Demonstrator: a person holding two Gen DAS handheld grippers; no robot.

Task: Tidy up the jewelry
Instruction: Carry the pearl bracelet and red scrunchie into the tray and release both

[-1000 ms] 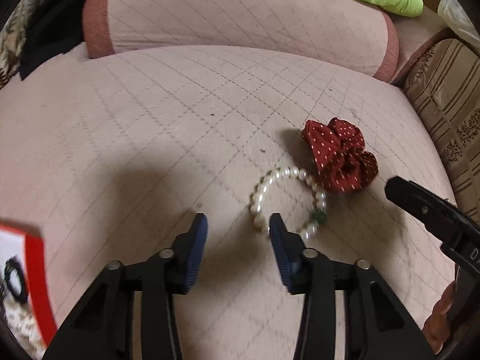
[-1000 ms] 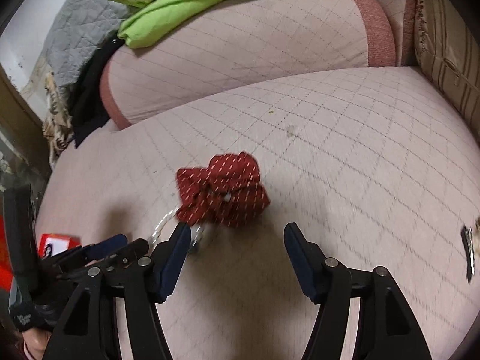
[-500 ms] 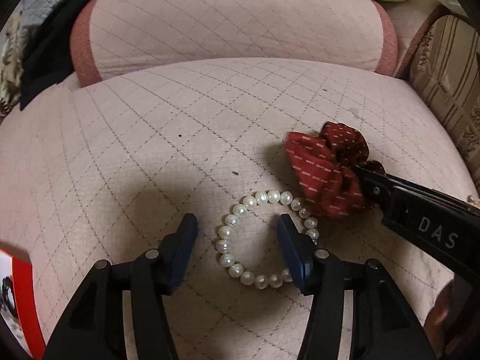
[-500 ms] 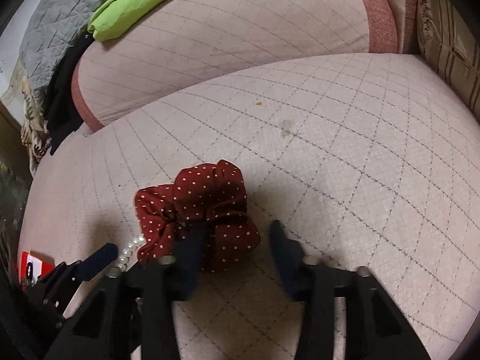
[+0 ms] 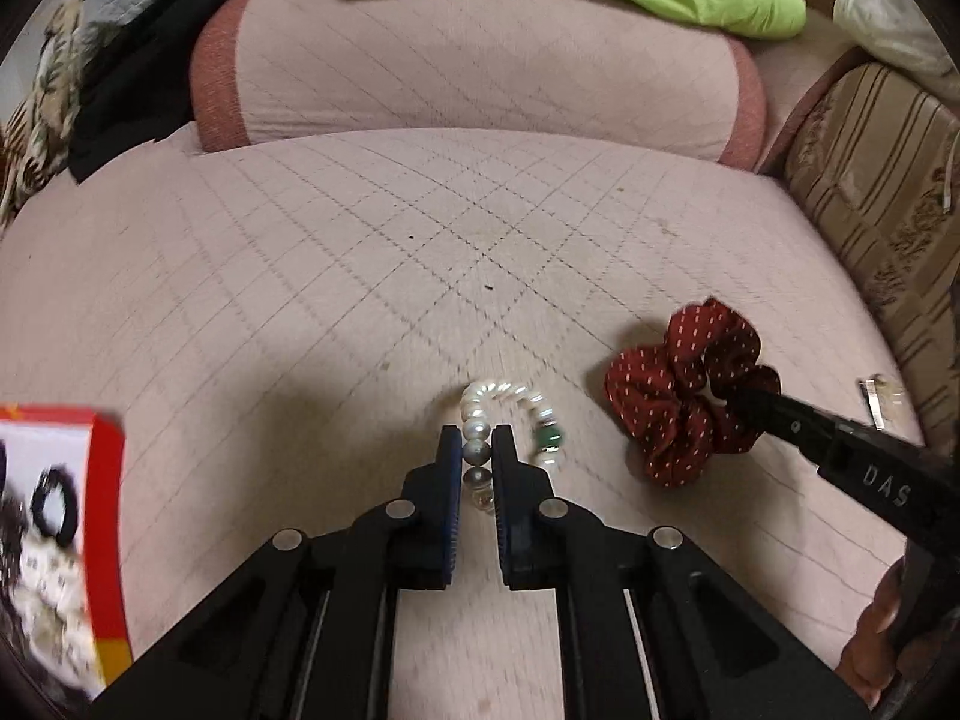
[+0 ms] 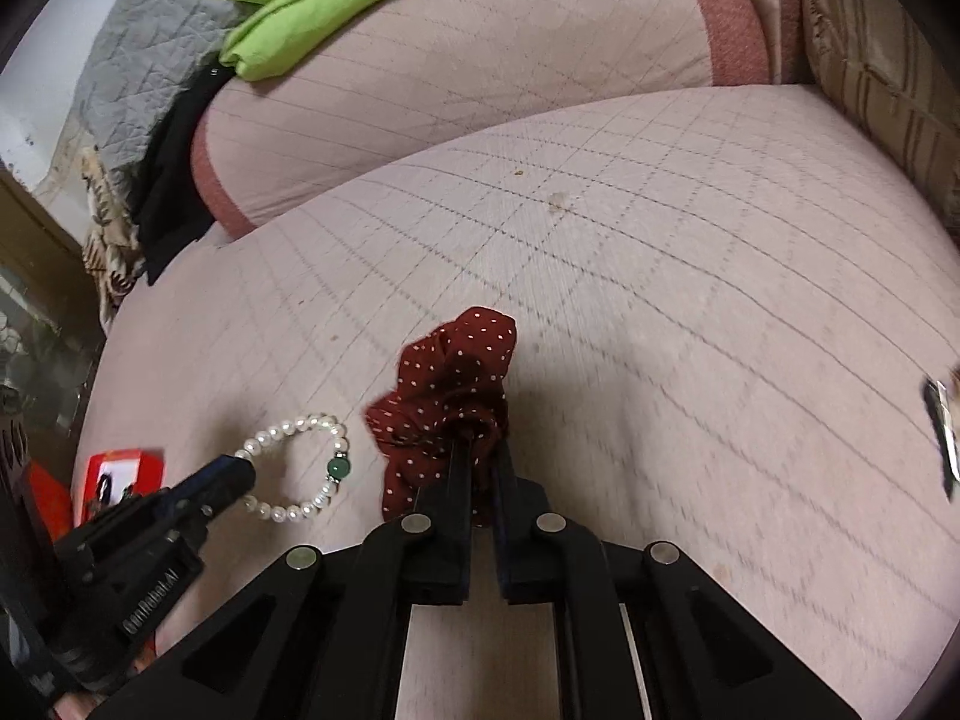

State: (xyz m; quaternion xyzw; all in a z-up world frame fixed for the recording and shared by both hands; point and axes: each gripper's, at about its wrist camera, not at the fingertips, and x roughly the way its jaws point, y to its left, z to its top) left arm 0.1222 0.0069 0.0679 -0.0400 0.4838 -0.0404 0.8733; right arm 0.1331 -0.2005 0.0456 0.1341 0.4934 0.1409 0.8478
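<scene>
— Both tongs are clamped down, then? Start on the left.

— Yes. At the left edge of the sofa seat [image 5: 336, 276] sits a red-rimmed box [image 5: 108, 516] with hair ties already inside. Next, the left gripper [image 5: 477, 450] is pinched narrow on the pearl bracelet [image 5: 501, 396]; two or three beads sit between its blue pads [image 5: 450, 462], and the rest of the loop, with its green bead [image 5: 549, 437], curves away over the quilted cover.

— And to the right?

— The right gripper [image 6: 483, 450] is squeezed onto the red dotted scrunchie [image 6: 450, 384], just beside the bracelet, not touching it. Near the seat's right edge lies a small metal clip [image 6: 945, 438], too blurred to name properly.

— Which step would you call this?

— Pick-up, I'd judge: both pieces gripped, neither yet in the box.

— What next?

— Probably lifting and carrying them left to the box. The bracelet is held by few beads, so it may swing or slip; a steady, level lift seems wise.
</scene>
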